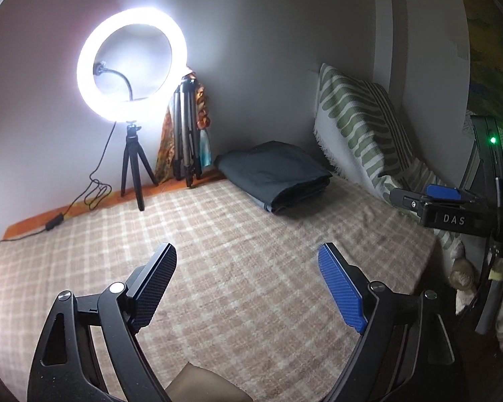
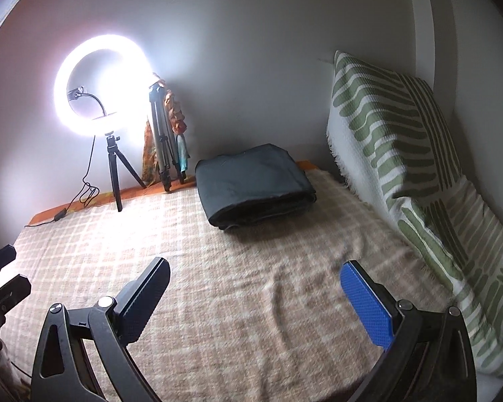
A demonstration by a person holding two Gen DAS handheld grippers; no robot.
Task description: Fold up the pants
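Pants (image 2: 255,184) folded, far end of bed (image 2: 218,284), ahead of both tools; R tool (image 2: 255,301) nearer; L tool (image 1: 248,288) too wide open, nothing held.

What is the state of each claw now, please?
Left claw: open, holding nothing, above the blanket.
Right claw: open, holding nothing; the folded pants lie untouched ahead.

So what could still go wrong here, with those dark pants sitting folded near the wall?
The folded pants lie on a soft, rumpled plaid blanket; tugging it could loosen the stack. The ring light stands on a small tripod with its cable trailing nearby, so the open left gripper or right gripper might snag it.
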